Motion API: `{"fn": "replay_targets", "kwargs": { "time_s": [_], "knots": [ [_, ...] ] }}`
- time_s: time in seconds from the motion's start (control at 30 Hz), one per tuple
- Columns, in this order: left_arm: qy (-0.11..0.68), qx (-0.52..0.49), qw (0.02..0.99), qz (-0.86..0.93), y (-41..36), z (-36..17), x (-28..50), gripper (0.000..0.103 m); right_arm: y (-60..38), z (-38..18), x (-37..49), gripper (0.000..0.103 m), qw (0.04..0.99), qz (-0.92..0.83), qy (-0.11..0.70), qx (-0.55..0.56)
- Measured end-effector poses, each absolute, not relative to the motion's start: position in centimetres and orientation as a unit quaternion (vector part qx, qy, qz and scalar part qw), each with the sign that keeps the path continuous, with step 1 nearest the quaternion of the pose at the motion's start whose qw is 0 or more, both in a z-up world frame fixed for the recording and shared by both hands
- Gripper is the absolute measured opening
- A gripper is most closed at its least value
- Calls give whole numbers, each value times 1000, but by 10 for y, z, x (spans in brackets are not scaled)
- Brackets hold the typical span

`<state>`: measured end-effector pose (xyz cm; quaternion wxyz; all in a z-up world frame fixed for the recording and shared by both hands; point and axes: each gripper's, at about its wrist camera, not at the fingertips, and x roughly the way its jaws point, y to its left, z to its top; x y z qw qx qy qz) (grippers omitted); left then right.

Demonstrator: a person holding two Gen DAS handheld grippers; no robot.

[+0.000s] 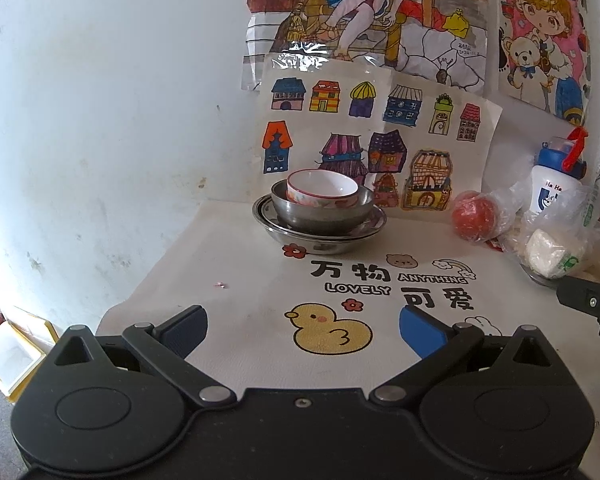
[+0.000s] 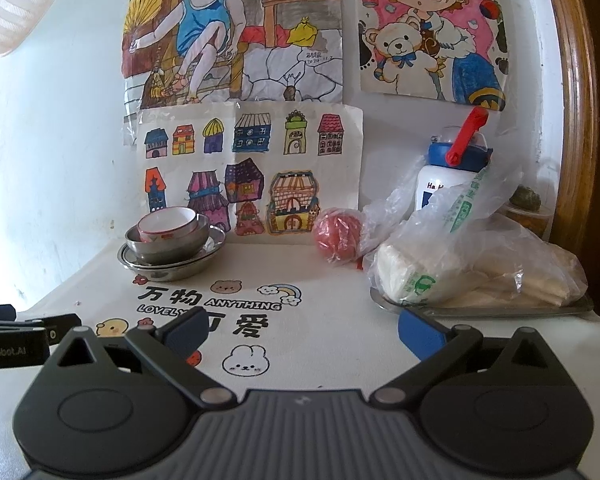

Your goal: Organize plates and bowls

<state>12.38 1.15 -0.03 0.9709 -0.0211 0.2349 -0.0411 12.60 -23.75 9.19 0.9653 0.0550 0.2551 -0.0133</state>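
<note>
A white bowl with a red rim (image 1: 322, 189) (image 2: 168, 222) sits tilted inside a steel bowl (image 1: 322, 212) (image 2: 168, 242), which rests on stacked steel plates (image 1: 320, 236) (image 2: 172, 266) at the back of the table by the wall. My left gripper (image 1: 303, 330) hangs open over the yellow duck print, well short of the stack, with nothing between its fingers. My right gripper (image 2: 302, 330) is also open and holds nothing, with the stack far ahead to its left. The left gripper's body (image 2: 12, 336) shows at the left edge of the right wrist view.
A red fruit in plastic (image 1: 474, 218) (image 2: 338, 236), a white bottle with a blue cap (image 1: 556, 176) (image 2: 454, 172) and bagged food on a steel tray (image 2: 484, 304) crowd the right side. Drawings cover the wall (image 1: 376, 140). The printed tablecloth (image 1: 260, 280) drops off at the left.
</note>
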Motion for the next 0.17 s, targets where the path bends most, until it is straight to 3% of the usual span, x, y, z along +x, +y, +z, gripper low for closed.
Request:
{"fn": "replay_targets", "kwargs": {
  "time_s": [0.17],
  "knots": [
    [235,-22,971,-41,11,-1,124,102,-236,90,127,103,964,-11,259,56]
  ]
}}
